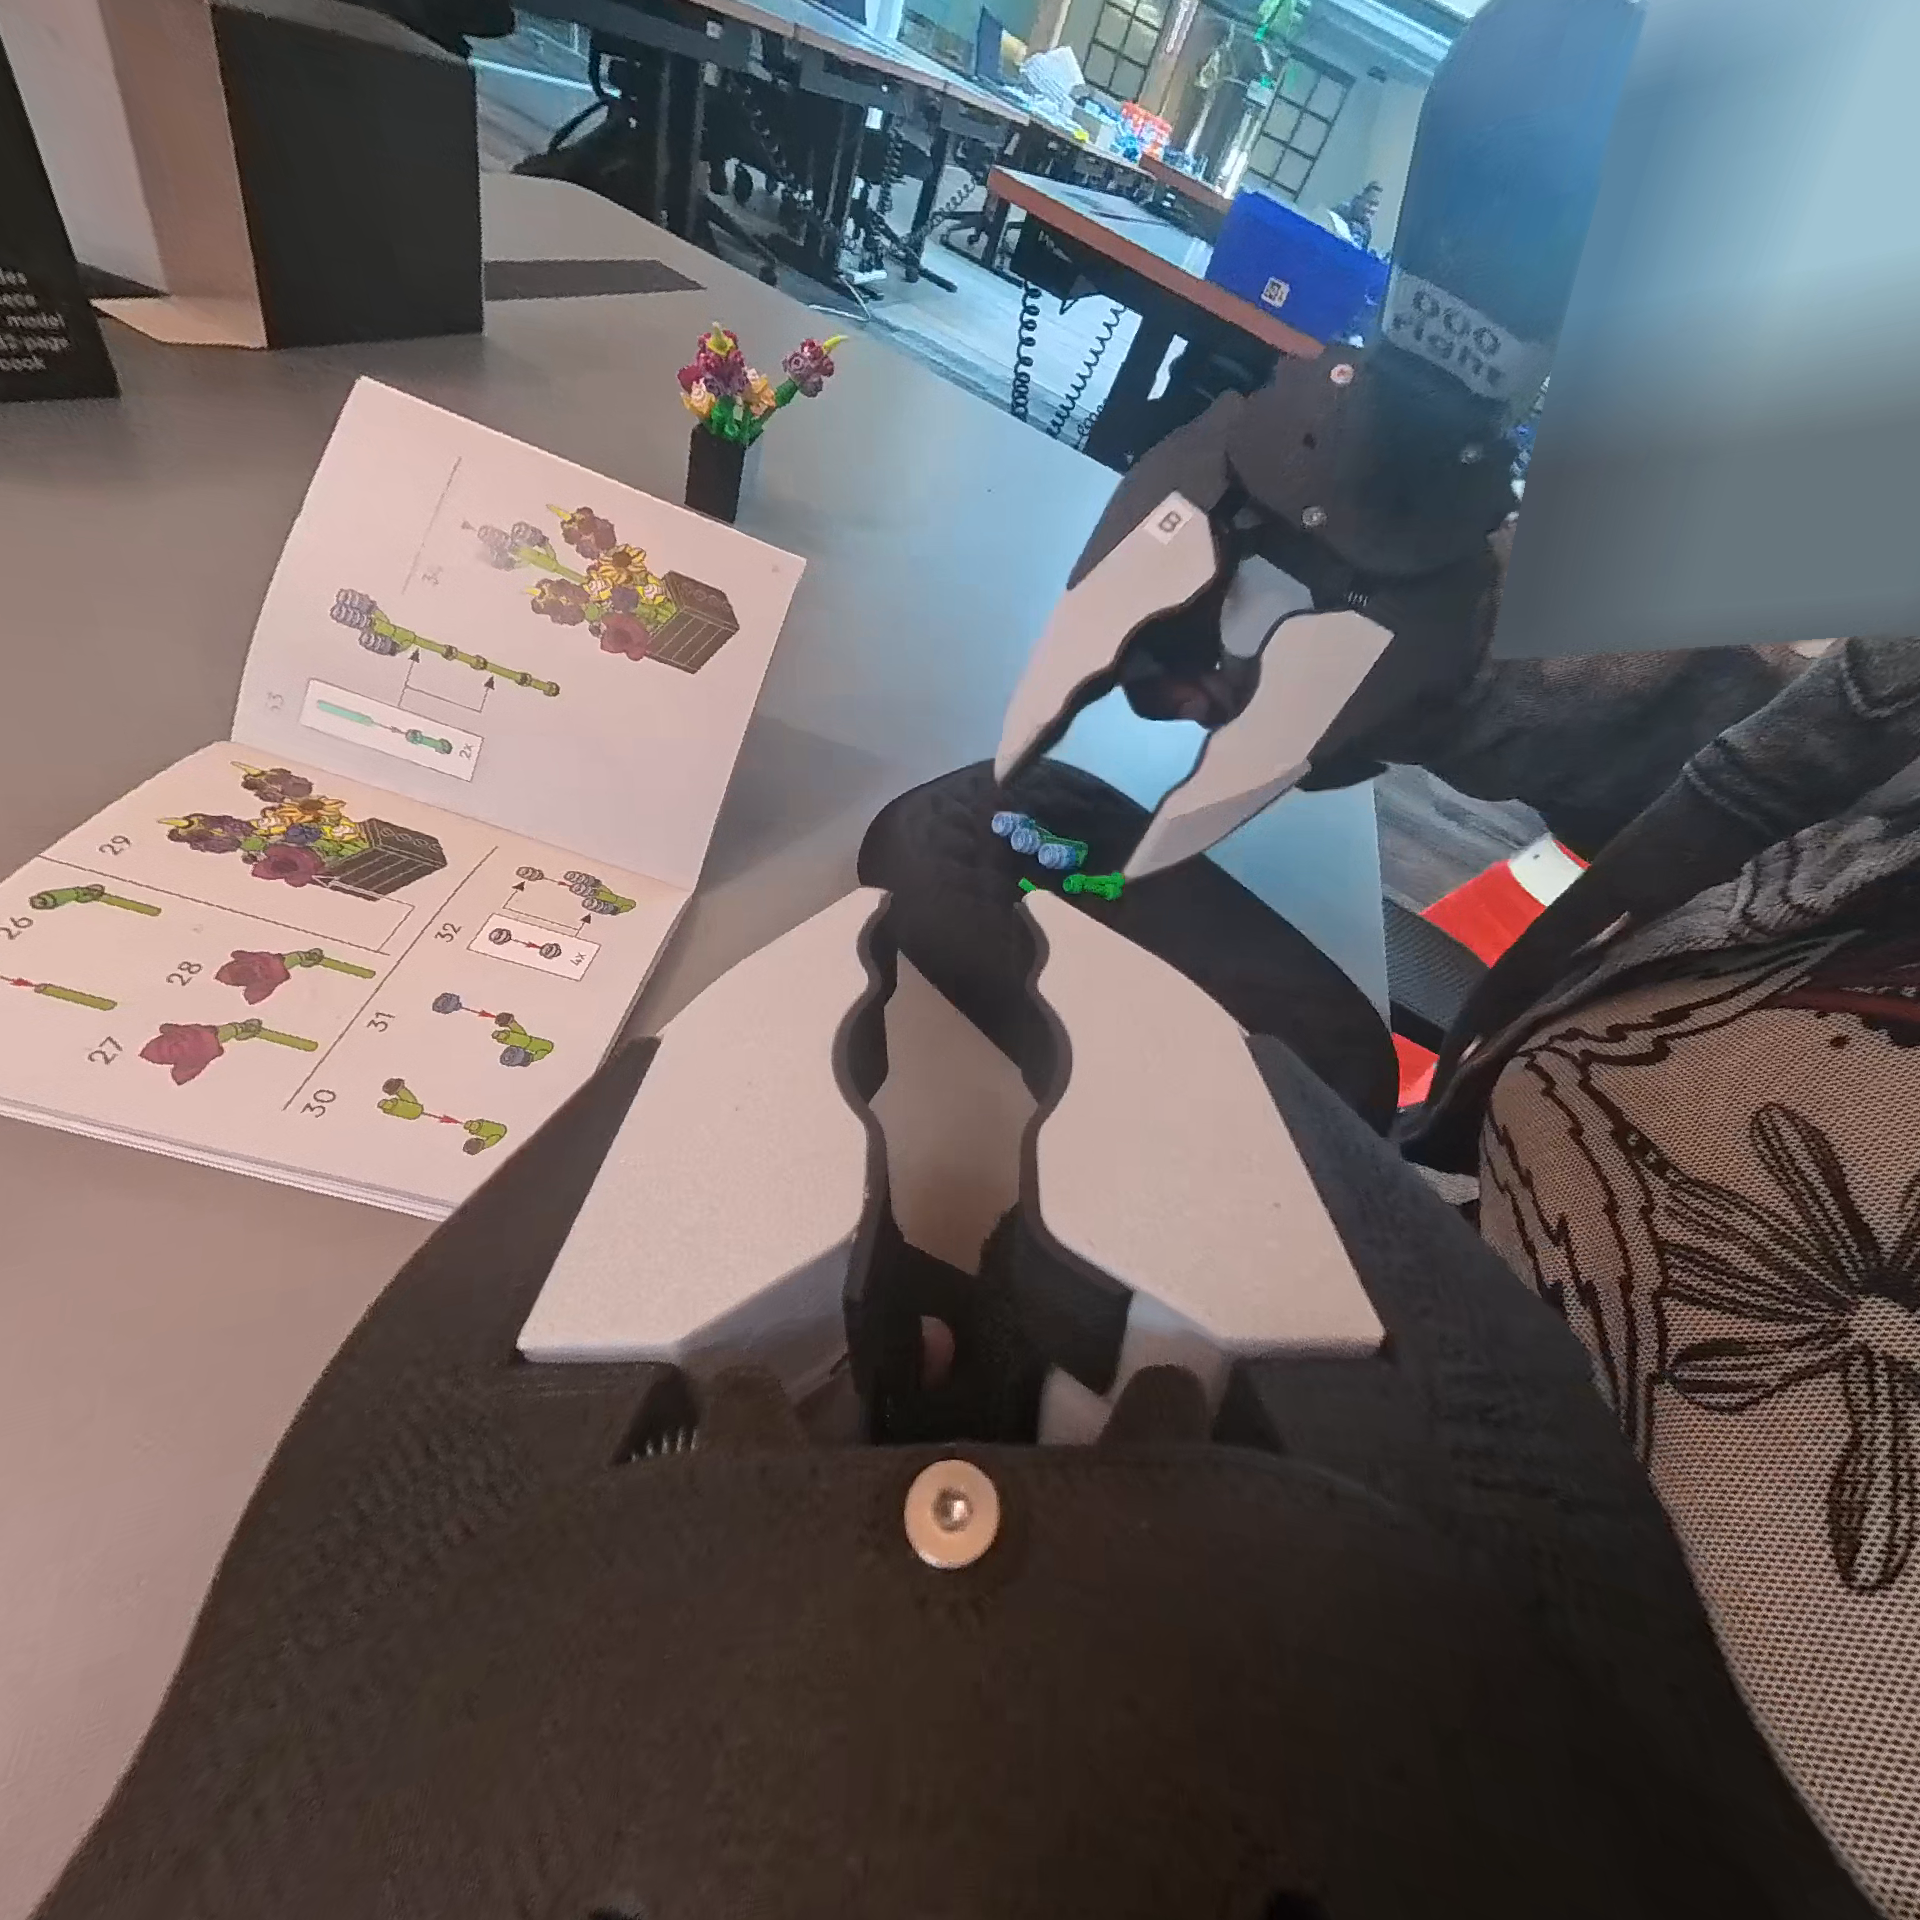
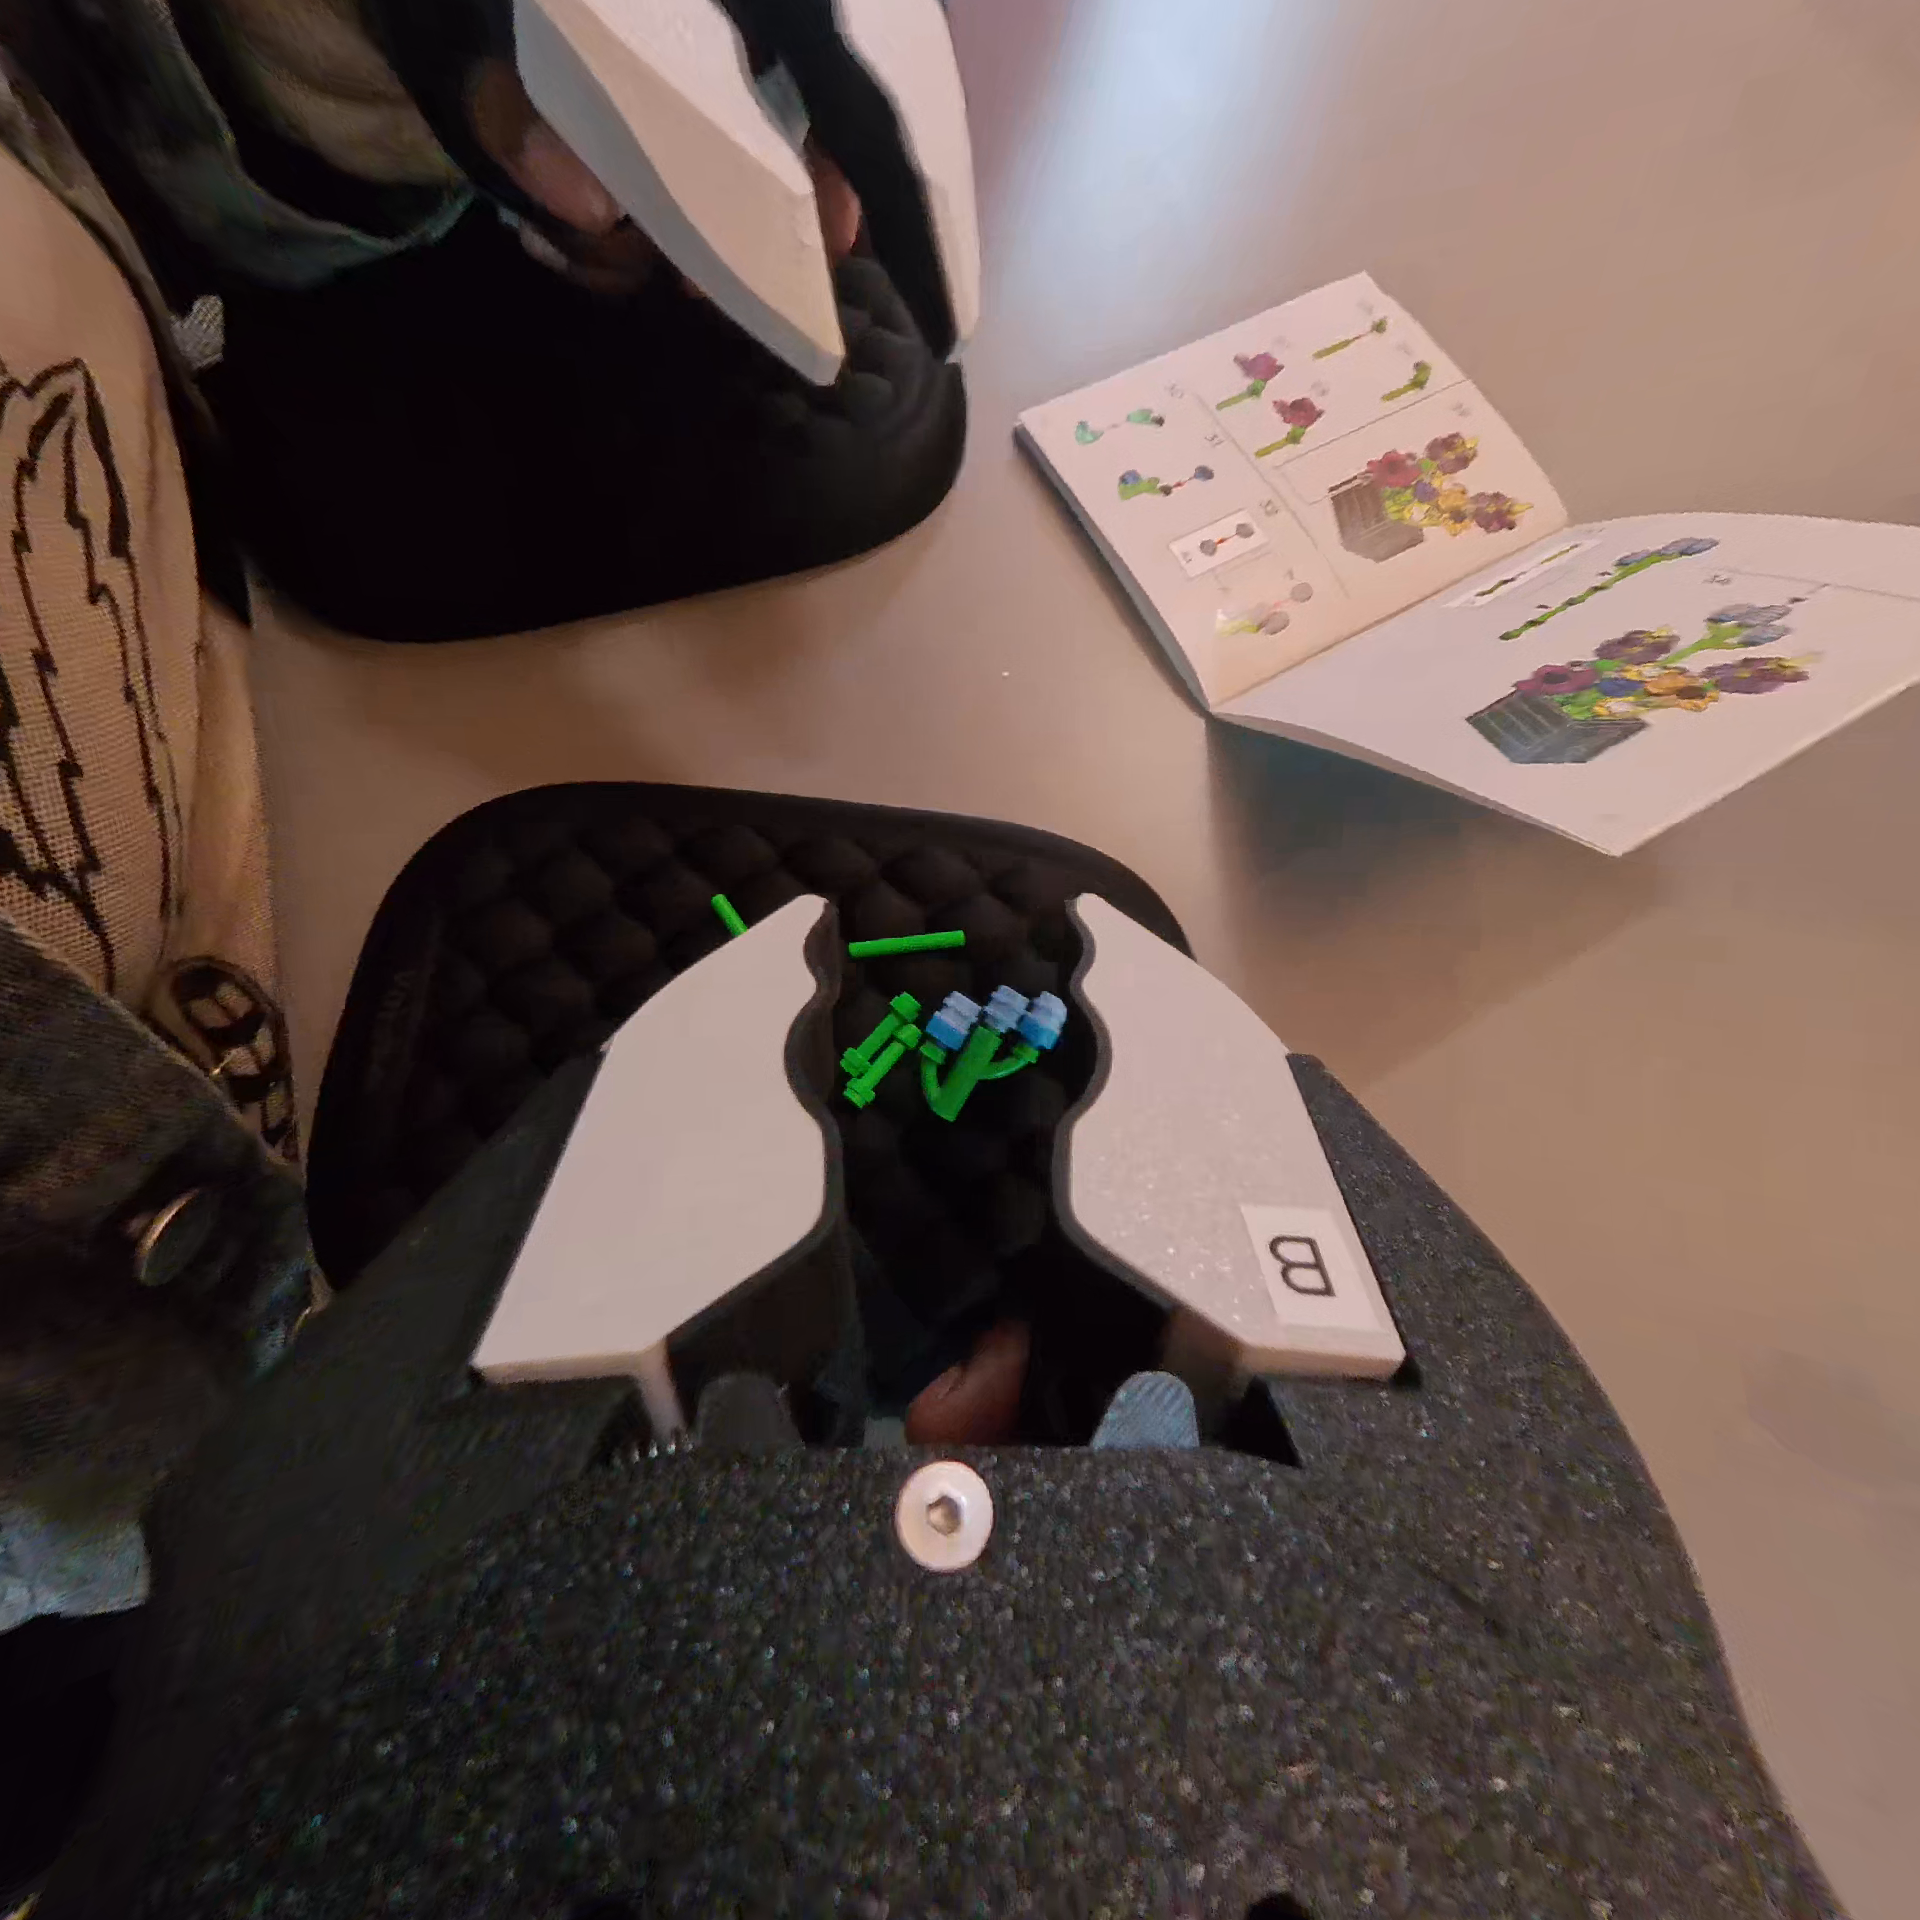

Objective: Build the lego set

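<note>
A black padded tray (image 2: pixel 540 935) lies on the grey table and holds loose lego parts: a green stem with blue flower heads (image 2: pixel 992 1034), short green pins (image 2: pixel 878 1044) and two thin green rods (image 2: pixel 904 943). My right gripper (image 2: pixel 948 909) is open and empty, with its tips just above these parts. The left wrist view shows the right gripper (image 1: pixel 1070 831) pointing down over the blue flower piece (image 1: pixel 1029 836) on the tray (image 1: pixel 1195 945). My left gripper (image 1: pixel 951 904) is open and empty at the tray's near edge. A finished lego bouquet (image 1: pixel 743 405) stands in a black vase farther back.
An open instruction booklet (image 1: pixel 416 831) lies left of the tray; it also shows in the right wrist view (image 2: pixel 1455 551). A second black padded piece (image 2: pixel 623 520) lies under the left gripper (image 2: pixel 894 353). Black boxes (image 1: pixel 343 166) stand at the back left. A person's patterned clothing (image 1: pixel 1714 1299) is close on the right. Some 9 cm of space lies between my two pairs of fingers.
</note>
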### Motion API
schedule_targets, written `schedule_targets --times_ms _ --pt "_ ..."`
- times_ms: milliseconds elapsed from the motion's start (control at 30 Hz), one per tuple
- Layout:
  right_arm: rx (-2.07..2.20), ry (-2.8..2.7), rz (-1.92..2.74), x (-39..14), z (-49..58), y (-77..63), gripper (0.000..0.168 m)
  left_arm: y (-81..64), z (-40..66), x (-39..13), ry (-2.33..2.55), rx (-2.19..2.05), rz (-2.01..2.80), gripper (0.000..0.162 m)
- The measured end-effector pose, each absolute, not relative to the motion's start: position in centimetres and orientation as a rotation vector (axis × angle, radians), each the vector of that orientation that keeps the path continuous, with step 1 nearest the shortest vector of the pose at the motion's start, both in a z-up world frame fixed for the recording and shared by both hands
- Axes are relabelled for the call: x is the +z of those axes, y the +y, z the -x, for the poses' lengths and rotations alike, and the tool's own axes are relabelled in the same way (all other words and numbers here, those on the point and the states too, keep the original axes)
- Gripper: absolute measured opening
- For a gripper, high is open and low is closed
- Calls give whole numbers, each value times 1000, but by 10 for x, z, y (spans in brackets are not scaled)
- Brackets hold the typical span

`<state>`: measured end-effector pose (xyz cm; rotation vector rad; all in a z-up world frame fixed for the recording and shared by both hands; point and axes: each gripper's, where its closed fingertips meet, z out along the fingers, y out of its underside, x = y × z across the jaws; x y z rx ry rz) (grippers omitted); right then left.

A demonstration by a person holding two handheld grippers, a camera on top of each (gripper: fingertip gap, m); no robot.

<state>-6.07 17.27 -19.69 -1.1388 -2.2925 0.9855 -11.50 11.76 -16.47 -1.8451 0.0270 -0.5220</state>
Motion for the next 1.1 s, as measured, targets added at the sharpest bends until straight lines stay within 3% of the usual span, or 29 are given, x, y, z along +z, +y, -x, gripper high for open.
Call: schedule_targets --times_ms 267,600,833,967,1100 --pt "1096 -2102 1199 -174 54 189 43 111 104 -156 87 -474 1829 28" --pt "1078 -2146 1250 -196 36 185 40 70 78 -132 126 -501 1826 39" --pt "1124 -2076 1206 -190 36 185 37 -29 144 -91 36 -211 2009 36" --pt "1157 -2055 1202 -189 41 187 34 -91 211 -109 97 119 2331 20" --pt "1130 -2074 1194 -187 48 187 34 -123 215 -153 568 -34 2666 20"
